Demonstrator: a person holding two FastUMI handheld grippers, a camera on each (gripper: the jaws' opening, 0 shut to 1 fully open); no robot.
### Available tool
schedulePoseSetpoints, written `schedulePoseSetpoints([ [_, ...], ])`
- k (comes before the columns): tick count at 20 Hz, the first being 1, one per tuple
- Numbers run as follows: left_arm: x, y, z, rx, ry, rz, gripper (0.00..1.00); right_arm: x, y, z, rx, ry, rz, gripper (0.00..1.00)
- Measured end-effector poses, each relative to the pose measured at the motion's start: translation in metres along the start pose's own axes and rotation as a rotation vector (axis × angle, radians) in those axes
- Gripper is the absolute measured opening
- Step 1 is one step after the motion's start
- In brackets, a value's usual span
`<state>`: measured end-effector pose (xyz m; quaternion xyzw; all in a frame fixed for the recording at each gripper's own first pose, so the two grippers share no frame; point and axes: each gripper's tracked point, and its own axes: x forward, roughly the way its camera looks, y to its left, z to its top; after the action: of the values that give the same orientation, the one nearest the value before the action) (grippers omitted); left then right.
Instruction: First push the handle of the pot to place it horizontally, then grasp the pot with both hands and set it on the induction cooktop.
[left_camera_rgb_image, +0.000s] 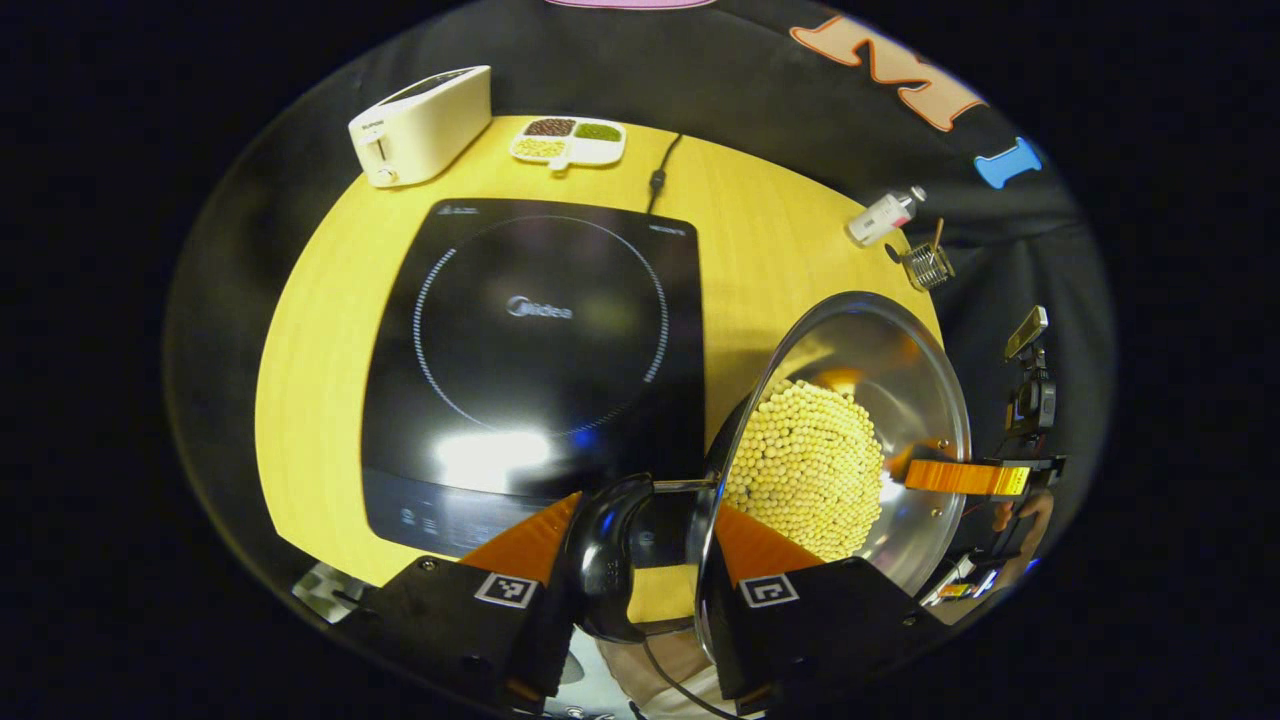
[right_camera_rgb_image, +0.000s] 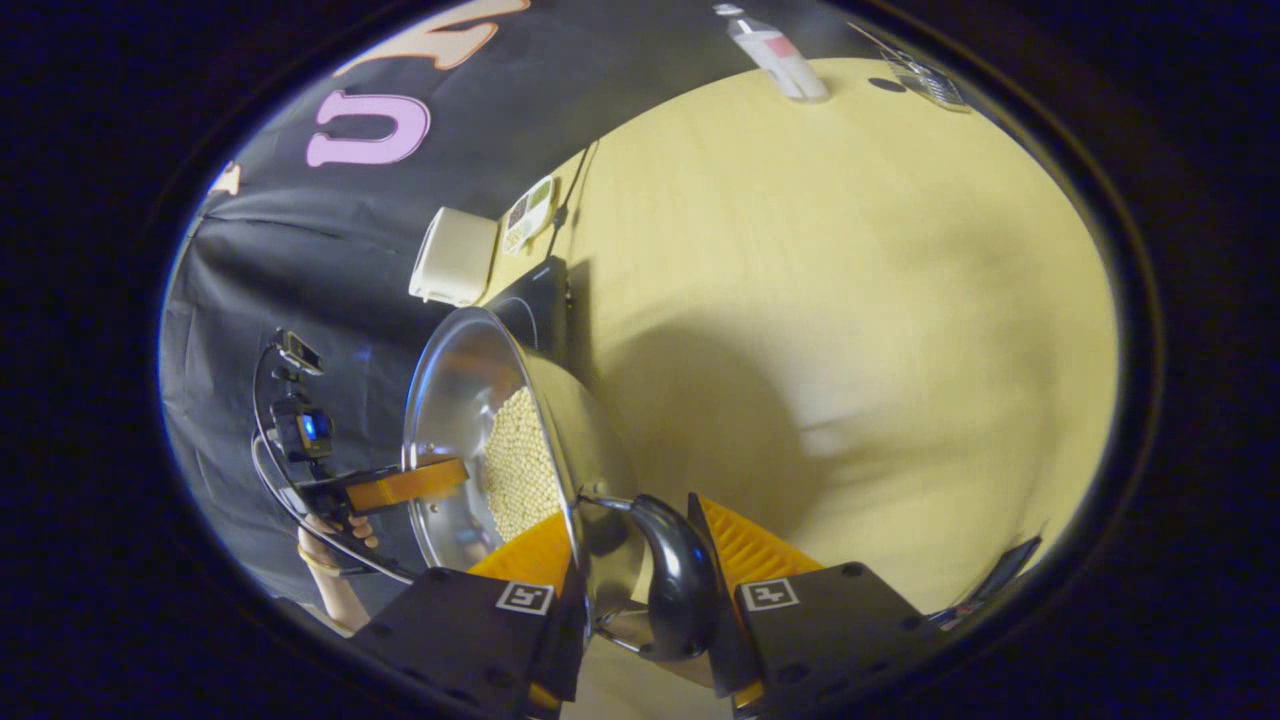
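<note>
Hidden: the pot (left_camera_rgb_image: 850, 400) base is hidden behind its rim.
Left claw (left_camera_rgb_image: 640, 545): clamped on one black side handle (left_camera_rgb_image: 605, 560).
Right claw (right_camera_rgb_image: 640, 555): clamped on the opposite handle (right_camera_rgb_image: 680, 585).
Pot: held tilted between both claws, beside the induction cooktop (left_camera_rgb_image: 540, 350), above the worktop (right_camera_rgb_image: 850, 300).

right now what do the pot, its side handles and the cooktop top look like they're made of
Pot: looks like polished metal, probably stainless steel; its inner wall mirrors light and the round beige beans.
Side handles: glossy black, likely hard plastic, with sharp highlights on a moulded curve.
Induction cooktop: smooth black glass or ceramic by its look, with a bright lamp glare on a flat surface.
</note>
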<state>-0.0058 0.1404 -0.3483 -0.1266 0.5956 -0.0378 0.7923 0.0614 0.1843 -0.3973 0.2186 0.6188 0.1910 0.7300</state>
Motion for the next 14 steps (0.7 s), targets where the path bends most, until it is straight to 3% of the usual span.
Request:
schedulePoseSetpoints([
  [5, -0.006, 0.068, 0.018, 0.0, -0.016, -0.006, 0.59, 0.043, 0.052, -0.003, -0.005, 0.0, -0.017, 0.48],
  [14, 0.01, 0.151, 0.074, -0.002, -0.075, -0.015, 0.58, 0.119, 0.11, 0.043, -0.03, -0.049, -0.07, 0.53],
])
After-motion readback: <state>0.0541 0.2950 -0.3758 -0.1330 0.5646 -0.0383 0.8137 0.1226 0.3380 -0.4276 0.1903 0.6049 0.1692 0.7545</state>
